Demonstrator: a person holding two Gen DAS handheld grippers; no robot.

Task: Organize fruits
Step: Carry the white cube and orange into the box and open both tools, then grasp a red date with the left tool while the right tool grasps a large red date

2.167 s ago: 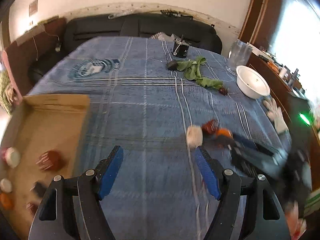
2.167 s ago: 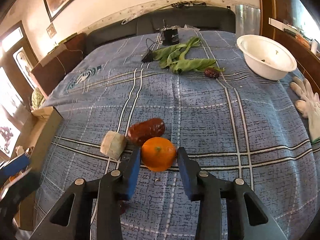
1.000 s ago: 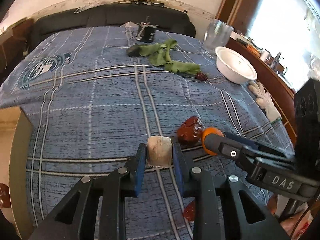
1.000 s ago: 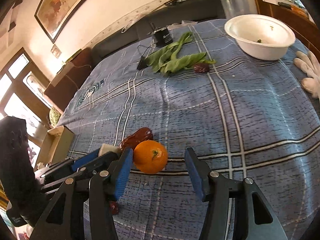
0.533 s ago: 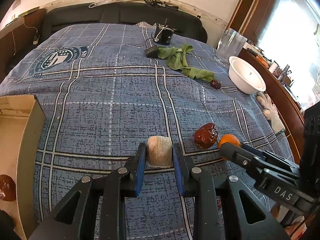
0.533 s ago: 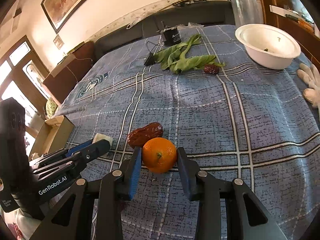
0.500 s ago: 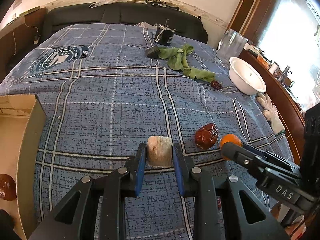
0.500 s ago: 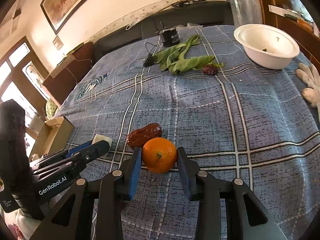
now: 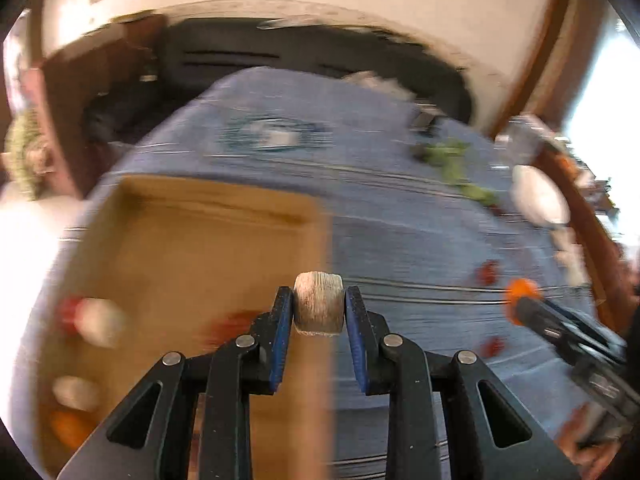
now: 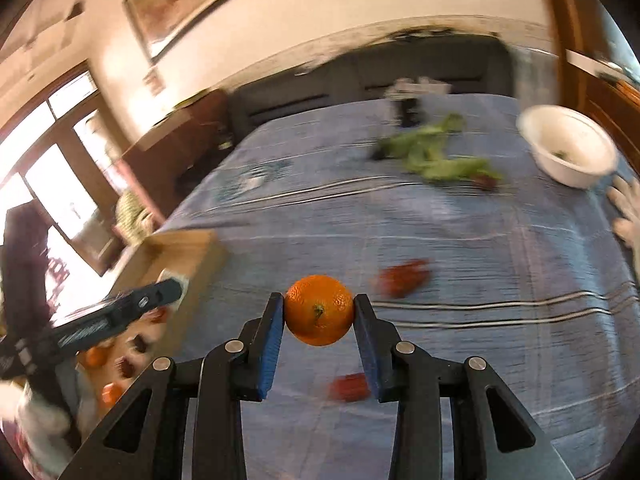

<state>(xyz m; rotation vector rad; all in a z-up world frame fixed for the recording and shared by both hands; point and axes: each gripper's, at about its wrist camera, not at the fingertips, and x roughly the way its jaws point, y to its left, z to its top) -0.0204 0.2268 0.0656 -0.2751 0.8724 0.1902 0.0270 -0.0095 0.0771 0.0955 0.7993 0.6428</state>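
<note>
Orange (image 10: 319,309) gripped, dates (image 10: 404,277) beside, bowl (image 10: 570,151) beyond

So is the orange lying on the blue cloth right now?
No, the orange is pinched between the two fingers of the right hand-held gripper, lifted above the blue cloth.

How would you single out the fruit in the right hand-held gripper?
Start at the blue plaid tablecloth. The right hand-held gripper clamps an orange above it. It alone is round and bright orange; the nearby pieces on the cloth are dark red.

Both wrist views look forward over blue tablecloth (image 9: 420,248), sharing cardboard box (image 10: 188,248)
</note>
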